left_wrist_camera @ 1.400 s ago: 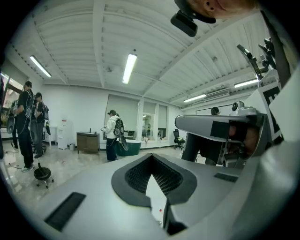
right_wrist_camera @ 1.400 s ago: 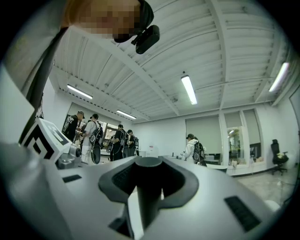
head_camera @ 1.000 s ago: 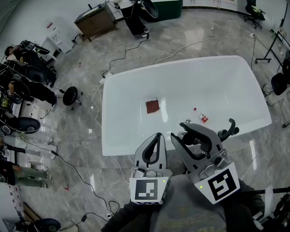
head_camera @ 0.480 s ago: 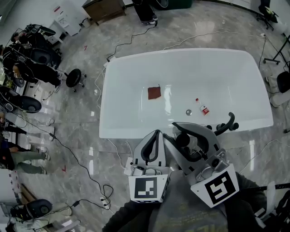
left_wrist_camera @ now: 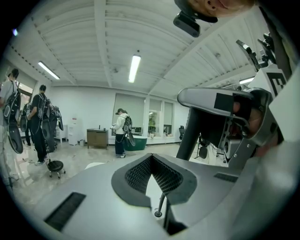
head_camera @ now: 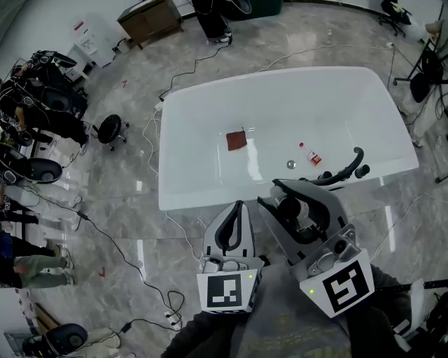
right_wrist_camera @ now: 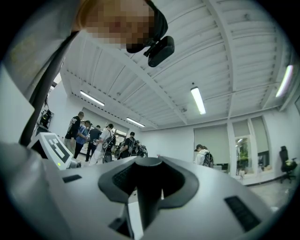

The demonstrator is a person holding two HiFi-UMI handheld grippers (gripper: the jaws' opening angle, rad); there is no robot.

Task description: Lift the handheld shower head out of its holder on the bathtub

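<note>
The black handheld shower head [head_camera: 343, 171] rests in its holder on the near right rim of the white bathtub [head_camera: 210, 199]. My right gripper [head_camera: 269, 192] hovers at the near rim, just left of the shower head and apart from it. A black rounded object [head_camera: 287, 208] sits between its jaws, showing as a dark column [right_wrist_camera: 147, 187] in the right gripper view. My left gripper [head_camera: 241, 205] hangs over the floor in front of the tub. Its pads meet at the tips [left_wrist_camera: 150, 157] with nothing between them.
Inside the tub lie a brown cloth [head_camera: 236, 140], a small red and white bottle [head_camera: 311, 156] and the drain [head_camera: 291, 164]. Cables trail over the marble floor. A black stool [head_camera: 108, 129] and several people with equipment are at the left; a wooden cabinet [head_camera: 150, 21] stands behind.
Both grippers have shifted across the floor beside the tub. The tub and shower head sit higher in the head view, the shower head nearer my right gripper's tips. Neither jaw opening has changed.
</note>
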